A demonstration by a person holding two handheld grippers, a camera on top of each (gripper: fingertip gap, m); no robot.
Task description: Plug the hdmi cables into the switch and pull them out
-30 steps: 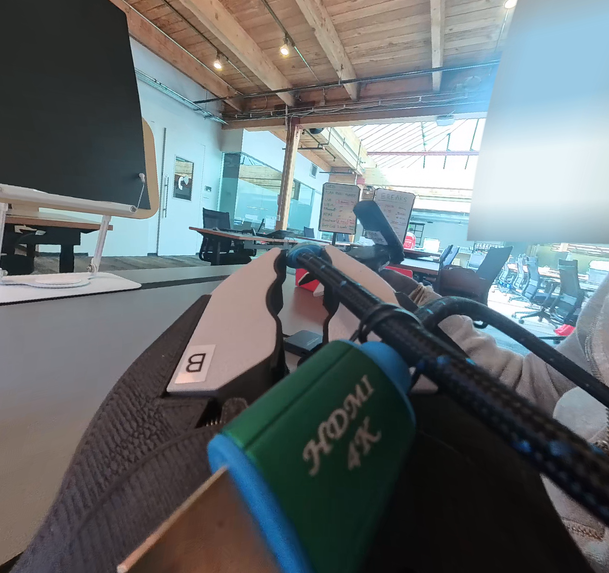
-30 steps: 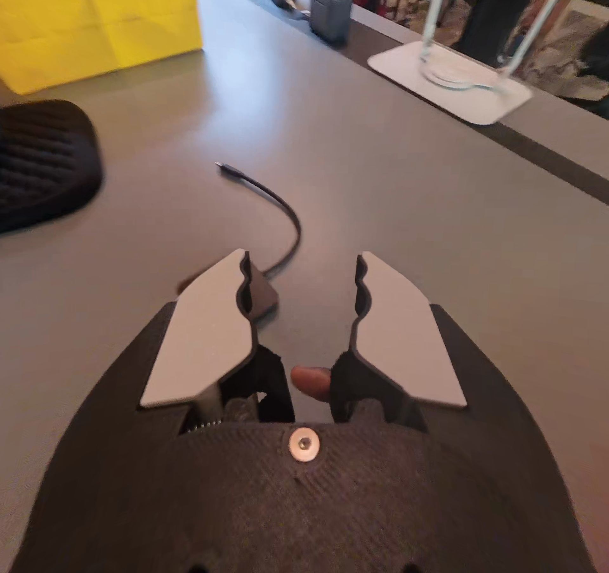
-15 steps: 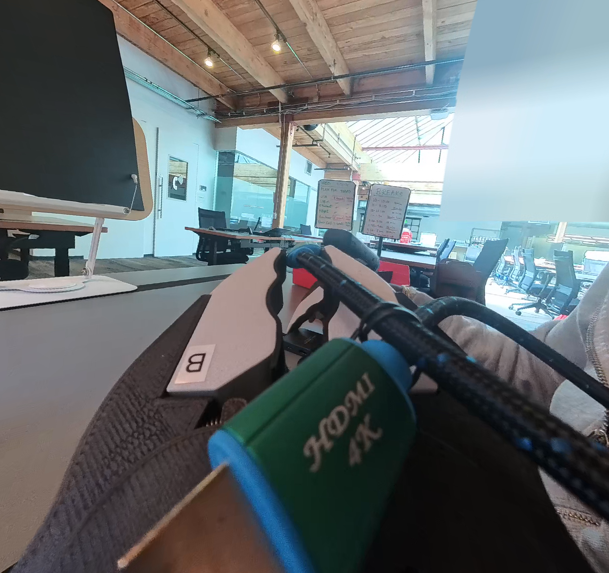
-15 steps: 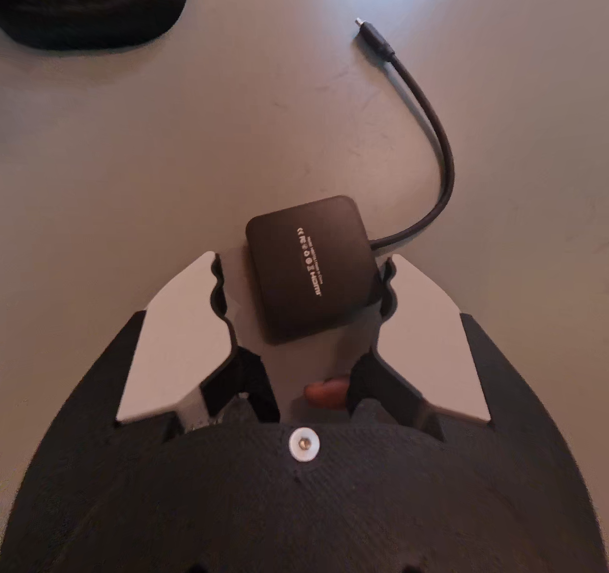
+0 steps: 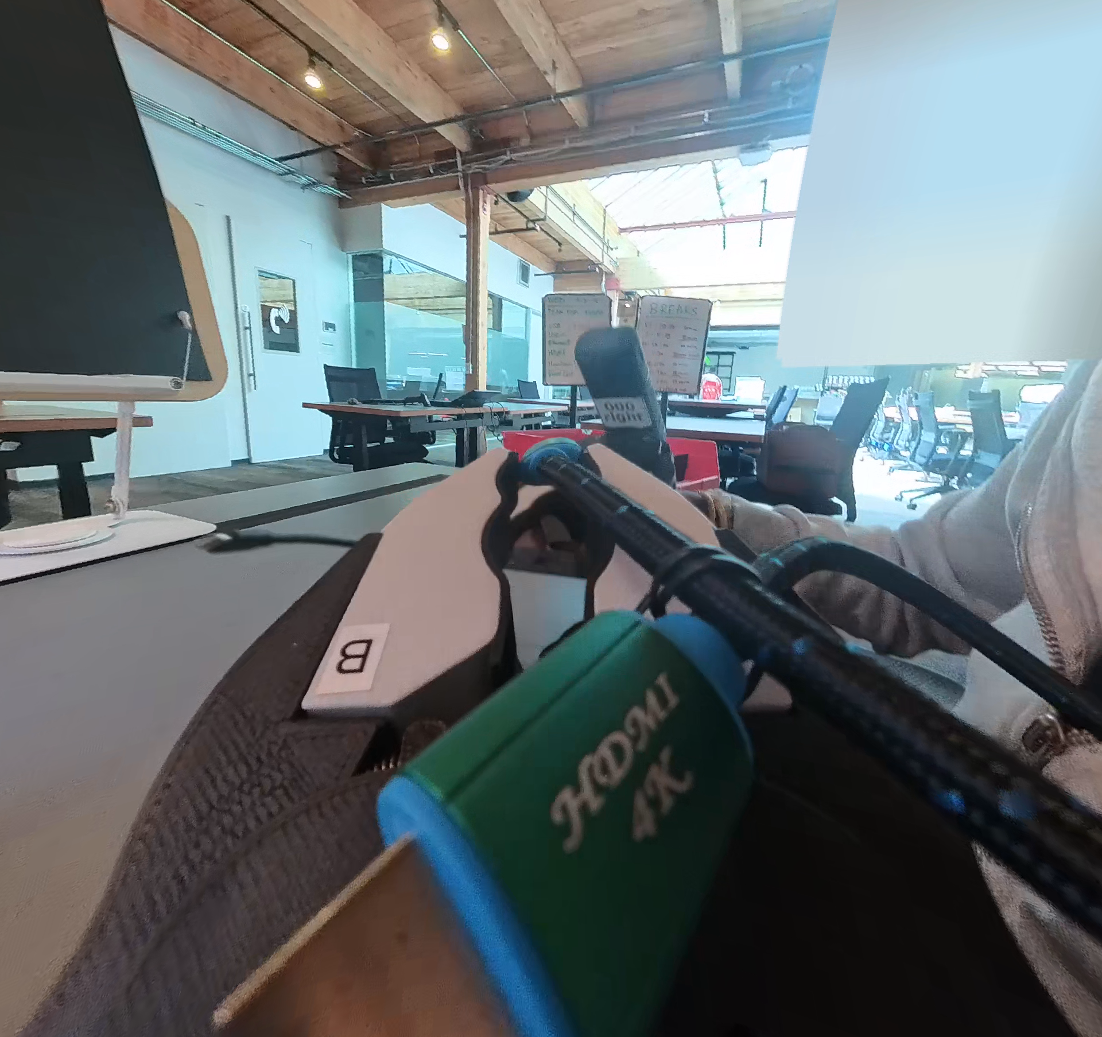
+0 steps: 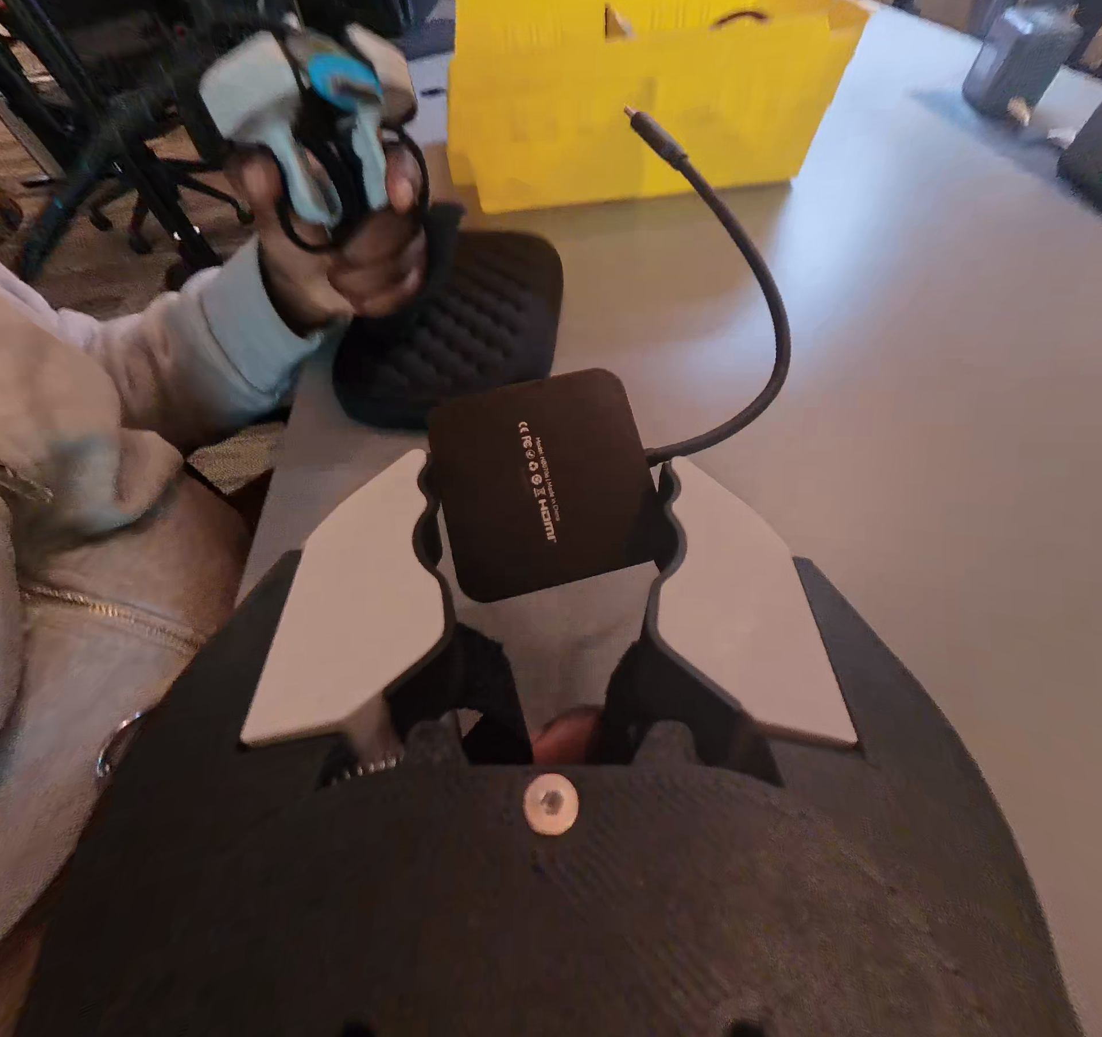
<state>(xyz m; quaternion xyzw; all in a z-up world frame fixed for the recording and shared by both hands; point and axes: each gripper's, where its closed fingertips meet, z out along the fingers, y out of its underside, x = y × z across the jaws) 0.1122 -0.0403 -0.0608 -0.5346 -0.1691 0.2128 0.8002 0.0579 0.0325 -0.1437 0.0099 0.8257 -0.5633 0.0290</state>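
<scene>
Holding the braided HDMI cable (image 5: 703, 567) near its far plug, your left gripper (image 5: 551, 472) has its jaws clamped on it; a second green plug (image 5: 584, 799) lies loose across the body and could snag. Your right gripper (image 6: 545, 507) grips the black switch (image 6: 539, 481) between its jaws, lifted. Its pigtail (image 6: 769, 317) arcs beyond the right jaw. Risk: the switch twisting during insertion. A black pad (image 6: 471, 323) and yellow bin (image 6: 644, 84) lie ahead.

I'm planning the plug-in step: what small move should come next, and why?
Probably bring the left gripper, shut on the HDMI cable, toward the switch. The right gripper holds the switch above the table, and the plug is apart from it.
</scene>
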